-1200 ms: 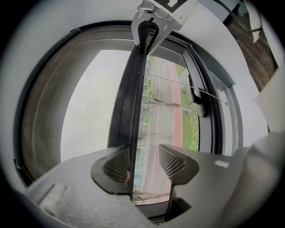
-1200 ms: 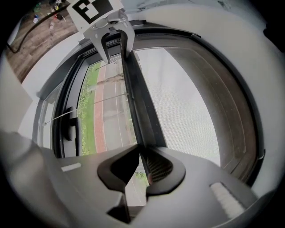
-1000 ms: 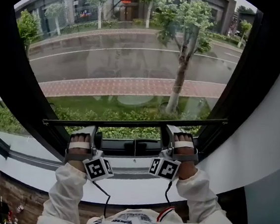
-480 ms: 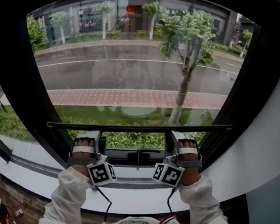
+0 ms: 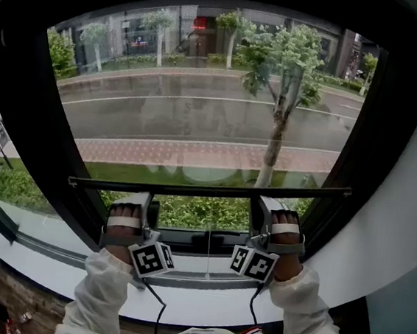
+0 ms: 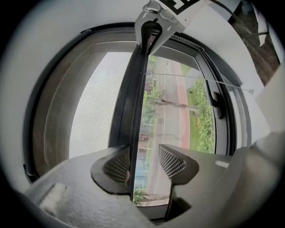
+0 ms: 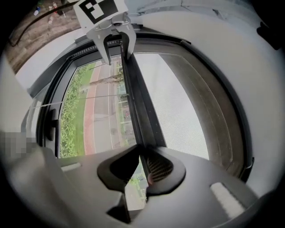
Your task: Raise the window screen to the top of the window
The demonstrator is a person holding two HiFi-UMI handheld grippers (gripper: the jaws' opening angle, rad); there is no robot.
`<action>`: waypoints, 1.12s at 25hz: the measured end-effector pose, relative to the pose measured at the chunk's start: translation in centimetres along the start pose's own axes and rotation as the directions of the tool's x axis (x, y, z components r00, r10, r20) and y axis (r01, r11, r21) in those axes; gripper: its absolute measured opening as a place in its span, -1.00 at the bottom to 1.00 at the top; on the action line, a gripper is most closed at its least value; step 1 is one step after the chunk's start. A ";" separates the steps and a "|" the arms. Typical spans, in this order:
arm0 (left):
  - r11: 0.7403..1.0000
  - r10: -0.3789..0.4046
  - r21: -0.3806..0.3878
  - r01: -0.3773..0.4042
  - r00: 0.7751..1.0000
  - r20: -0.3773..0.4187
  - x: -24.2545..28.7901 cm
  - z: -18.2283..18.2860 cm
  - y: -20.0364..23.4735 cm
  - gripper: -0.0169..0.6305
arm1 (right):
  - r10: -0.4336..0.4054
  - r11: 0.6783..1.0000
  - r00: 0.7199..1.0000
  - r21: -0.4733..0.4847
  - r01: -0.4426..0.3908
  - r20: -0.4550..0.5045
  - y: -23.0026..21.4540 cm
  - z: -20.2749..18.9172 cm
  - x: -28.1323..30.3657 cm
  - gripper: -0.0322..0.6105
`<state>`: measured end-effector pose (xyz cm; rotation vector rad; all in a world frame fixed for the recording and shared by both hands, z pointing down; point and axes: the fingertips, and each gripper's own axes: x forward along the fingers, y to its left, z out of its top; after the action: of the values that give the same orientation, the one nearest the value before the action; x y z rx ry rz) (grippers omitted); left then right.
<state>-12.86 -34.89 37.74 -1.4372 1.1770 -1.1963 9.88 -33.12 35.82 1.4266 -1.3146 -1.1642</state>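
Observation:
The window screen's dark bottom bar (image 5: pixel 206 192) runs level across the lower part of the window, with the grey mesh (image 6: pixel 95 102) above it. My left gripper (image 5: pixel 147 206) meets the bar on the left. In the left gripper view the bar (image 6: pixel 131 111) lies against one jaw of that gripper (image 6: pixel 144 162), and daylight shows between the bar and the other jaw. My right gripper (image 5: pixel 258 205) holds the bar on the right. In the right gripper view its jaws (image 7: pixel 141 167) are closed on the bar (image 7: pixel 138 111).
A thin pull cord (image 5: pixel 210 237) hangs from the bar's middle over the dark lower frame (image 5: pixel 200 242). The white sill (image 5: pixel 201 303) curves below my hands. Black window posts (image 5: pixel 33 144) stand on both sides. Outside lie a wet road and a tree (image 5: pixel 282 96).
Both grippers and the bar have risen together. The open strip between the bar and the lower frame has grown taller.

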 end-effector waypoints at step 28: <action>0.987 0.160 -0.007 -0.159 0.987 0.022 -0.6 1.5 10.7 -0.31 | -0.178 0.984 0.983 0.033 0.176 0.047 -10.3 2.0 1.3 -0.71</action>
<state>-12.70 -35.68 26.97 -1.3305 1.2559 -1.0644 10.00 -33.54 25.29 1.5698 -1.2624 -1.3094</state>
